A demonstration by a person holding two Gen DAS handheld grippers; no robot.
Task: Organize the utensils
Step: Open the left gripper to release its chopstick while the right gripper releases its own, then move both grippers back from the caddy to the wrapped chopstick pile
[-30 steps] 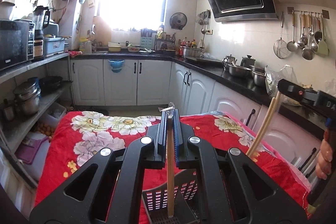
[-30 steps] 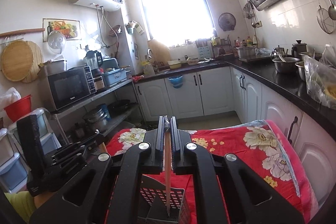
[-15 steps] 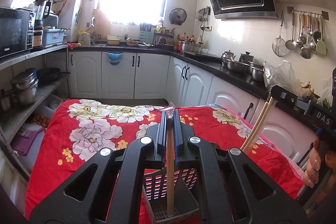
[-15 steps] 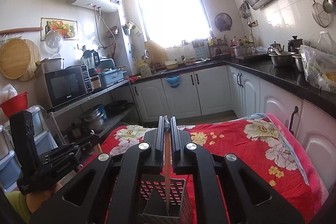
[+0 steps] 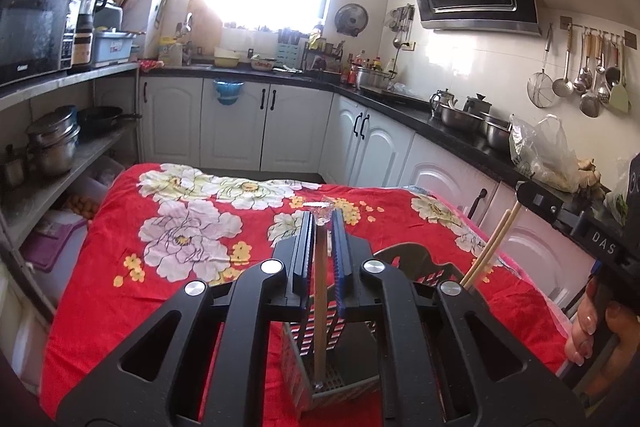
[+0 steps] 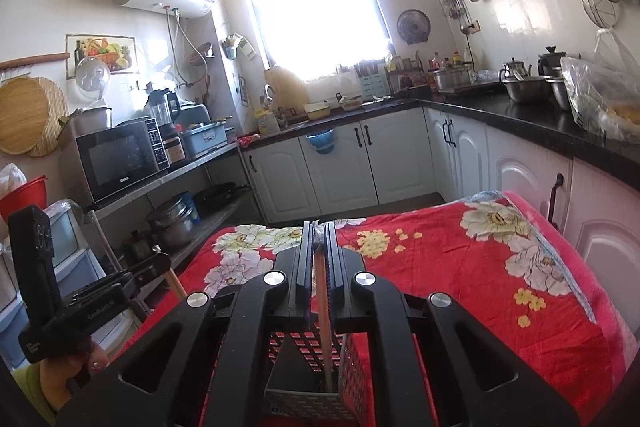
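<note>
The left hand-held gripper (image 5: 323, 247) is clamped on wooden chopsticks (image 5: 320, 311) that hang upright, tips down inside a grey slotted holder (image 5: 332, 383). The right hand-held gripper (image 6: 318, 267) is clamped on a second pair (image 6: 325, 323), also reaching down into the holder (image 6: 308, 395). The holder stands on the red flowered cloth (image 5: 180, 227) covering the bench.

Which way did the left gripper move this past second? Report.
Yes, left gripper tipped downward: the white cabinets sit higher in its view.
</note>
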